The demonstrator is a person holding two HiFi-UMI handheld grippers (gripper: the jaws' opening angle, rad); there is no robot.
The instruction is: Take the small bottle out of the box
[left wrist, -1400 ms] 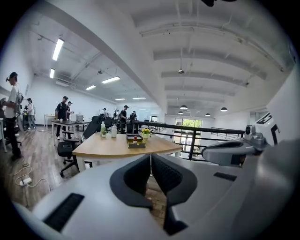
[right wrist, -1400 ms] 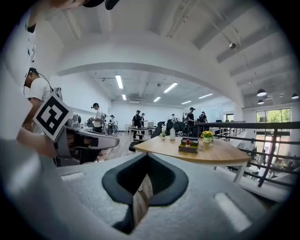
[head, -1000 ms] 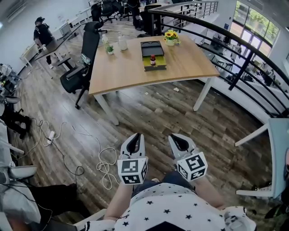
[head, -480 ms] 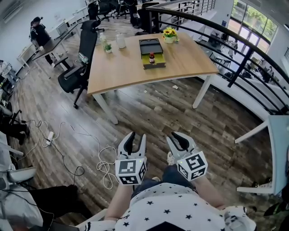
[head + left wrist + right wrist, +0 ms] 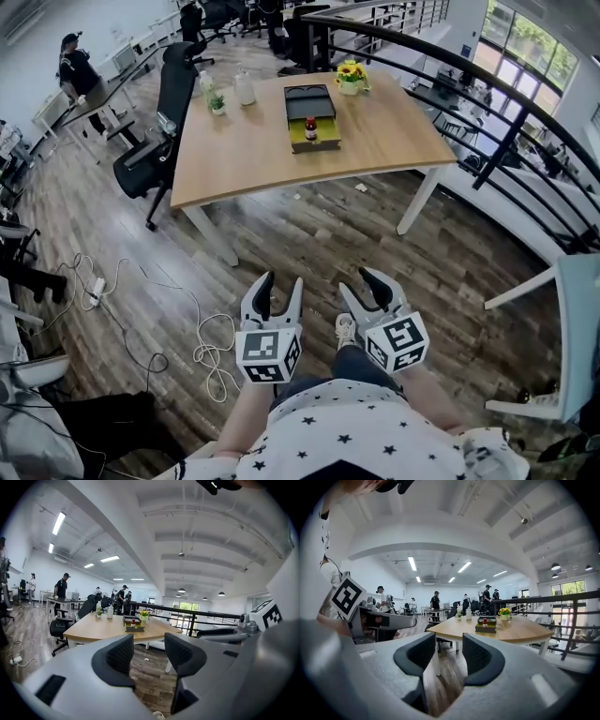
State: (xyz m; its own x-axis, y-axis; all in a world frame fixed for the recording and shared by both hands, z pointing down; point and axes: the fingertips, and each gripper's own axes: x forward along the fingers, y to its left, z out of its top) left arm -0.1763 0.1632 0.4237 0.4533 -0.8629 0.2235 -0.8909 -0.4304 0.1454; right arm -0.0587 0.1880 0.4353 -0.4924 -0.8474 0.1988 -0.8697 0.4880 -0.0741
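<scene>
The left gripper (image 5: 281, 283) had just been opening its jaws, and they stood wide apart with nothing between them. The right gripper (image 5: 360, 284), just beside it, had also been opening and was empty. Well apart from both, the small bottle (image 5: 309, 128) stood upright in the box (image 5: 323, 143) on the table (image 5: 244, 159).

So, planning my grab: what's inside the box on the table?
A small red-capped bottle stands in the box. The box's wall hides its floor and anything lower.
</scene>
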